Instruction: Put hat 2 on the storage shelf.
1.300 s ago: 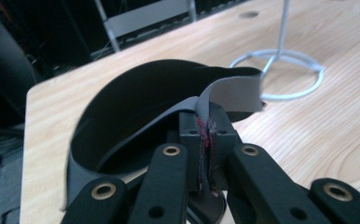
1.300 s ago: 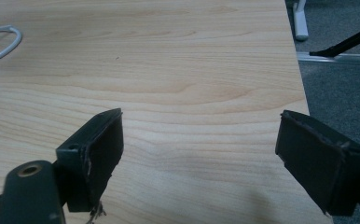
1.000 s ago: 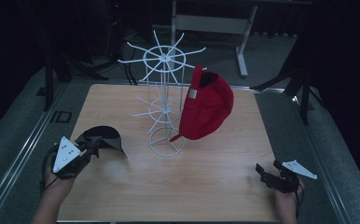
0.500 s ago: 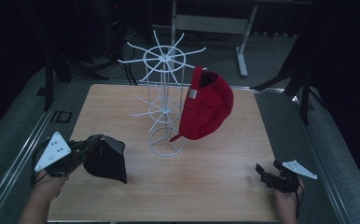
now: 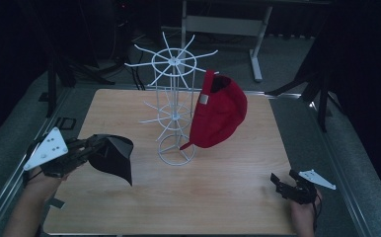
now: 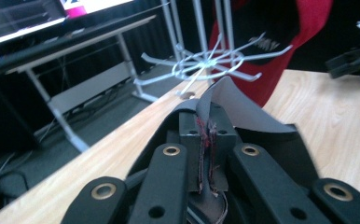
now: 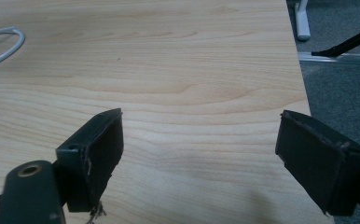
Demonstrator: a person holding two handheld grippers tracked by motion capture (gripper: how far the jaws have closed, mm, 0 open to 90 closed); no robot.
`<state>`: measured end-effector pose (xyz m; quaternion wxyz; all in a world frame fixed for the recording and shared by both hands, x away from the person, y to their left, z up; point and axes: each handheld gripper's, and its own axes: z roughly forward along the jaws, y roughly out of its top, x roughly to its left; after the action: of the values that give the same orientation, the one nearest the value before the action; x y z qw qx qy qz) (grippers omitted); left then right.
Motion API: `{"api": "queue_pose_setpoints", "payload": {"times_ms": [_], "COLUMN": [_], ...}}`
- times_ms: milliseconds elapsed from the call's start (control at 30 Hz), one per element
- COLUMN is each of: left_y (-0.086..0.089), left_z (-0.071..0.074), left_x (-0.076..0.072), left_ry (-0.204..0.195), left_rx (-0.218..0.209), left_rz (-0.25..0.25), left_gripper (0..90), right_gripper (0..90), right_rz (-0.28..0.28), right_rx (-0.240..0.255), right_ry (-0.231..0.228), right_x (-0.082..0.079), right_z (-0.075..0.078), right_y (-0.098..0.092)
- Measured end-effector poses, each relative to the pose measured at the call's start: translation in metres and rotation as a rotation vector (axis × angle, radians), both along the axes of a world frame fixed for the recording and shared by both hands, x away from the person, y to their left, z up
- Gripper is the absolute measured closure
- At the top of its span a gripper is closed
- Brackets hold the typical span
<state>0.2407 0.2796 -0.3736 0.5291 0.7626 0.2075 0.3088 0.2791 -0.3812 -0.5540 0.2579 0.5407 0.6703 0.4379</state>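
- Lifting a black cap (image 5: 112, 159) off the tabletop (image 5: 218, 197), the left hand-held gripper (image 5: 87, 149) stays clenched on its brim, ready for the white rack (image 5: 173, 106).
- Right hand-held gripper (image 5: 283, 181) rests released.

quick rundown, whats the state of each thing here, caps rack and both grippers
black cap: off the table, clamped by its brim
left gripper: shut on the black cap
red cap: hanging on the rack
white wire rack: upright on the table
right gripper: open, nothing between the jaws, low over the table
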Motion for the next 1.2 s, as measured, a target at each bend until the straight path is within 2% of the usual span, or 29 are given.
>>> {"api": "queue_pose_setpoints", "payload": {"times_ms": [167, 300, 567, 800, 933, 1200], "left_y": [-0.004, -0.01, -0.031, -0.049, -0.056, -0.068], "left_z": [0.02, 0.039, 0.077, 0.102, 0.114, 0.135], "left_x": [-0.005, -0.008, -0.007, -0.007, -0.005, 0.0], "left_ry": [-0.042, -0.086, -0.141, -0.175, -0.183, -0.192], "left_rx": [0.016, 0.021, 0.052, 0.059, 0.04, 0.041], "left_rz": [-0.056, -0.071, -0.105, -0.148, -0.181, -0.19], "left_gripper": [88.1, 88.1, 88.0, 88.0, 88.0, 88.0], "right_gripper": [14.8, 14.7, 14.7, 14.8, 14.7, 14.8], "right_rz": [0.001, -0.001, 0.0, 0.0, 0.0, 0.001], "right_rx": [-0.005, -0.003, -0.006, -0.006, -0.006, -0.006], "right_ry": [-0.001, -0.001, -0.003, -0.002, -0.001, -0.002], "right_x": [0.0, 0.0, 0.0, 0.0, 0.0, 0.0], "right_z": [0.0, 0.0, 0.0, 0.0, 0.0, 0.0], "right_y": [0.0, 0.0, 0.0, 0.0, 0.0, 0.0]}}
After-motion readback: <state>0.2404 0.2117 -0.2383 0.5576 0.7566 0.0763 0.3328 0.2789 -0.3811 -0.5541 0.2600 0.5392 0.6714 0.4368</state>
